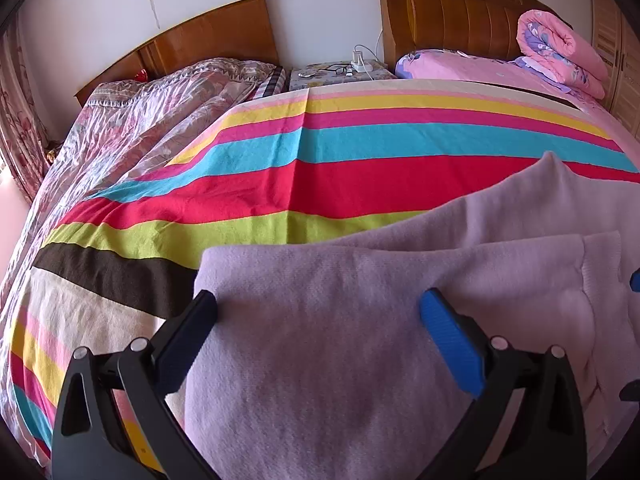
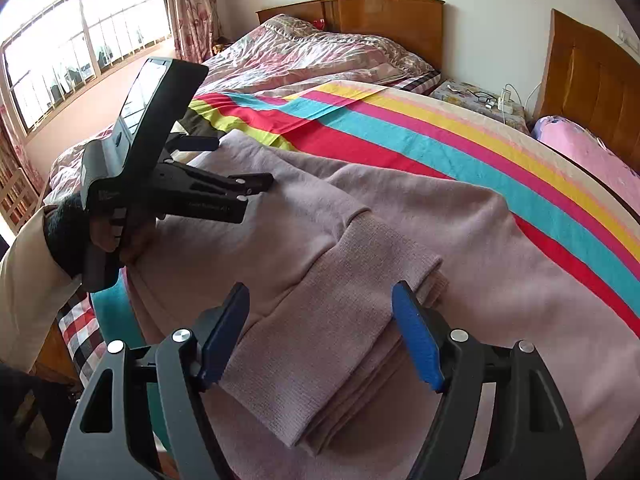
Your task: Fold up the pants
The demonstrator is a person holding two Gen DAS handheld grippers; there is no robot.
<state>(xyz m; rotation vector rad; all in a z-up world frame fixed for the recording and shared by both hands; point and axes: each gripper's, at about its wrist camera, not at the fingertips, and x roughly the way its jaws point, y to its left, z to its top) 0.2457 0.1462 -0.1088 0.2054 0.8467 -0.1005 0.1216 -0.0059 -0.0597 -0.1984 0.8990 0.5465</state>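
Note:
Lilac fleece pants lie folded on the striped blanket, one layer over another. My left gripper hangs open just above the upper layer near its left edge, fingers wide apart with nothing pinched. In the right wrist view a hand holds that left gripper over the far left part of the pants. The ribbed cuffs are stacked near the front. My right gripper stands open above them, one blue pad on each side, neither pressing. A blue tip of the right gripper shows at the frame's right edge.
The blanket covers a bed, with a second bed and its floral quilt to the left. A nightstand with glasses and a charger stands between the wooden headboards. A rolled pink quilt lies at the far right. A window is on the left.

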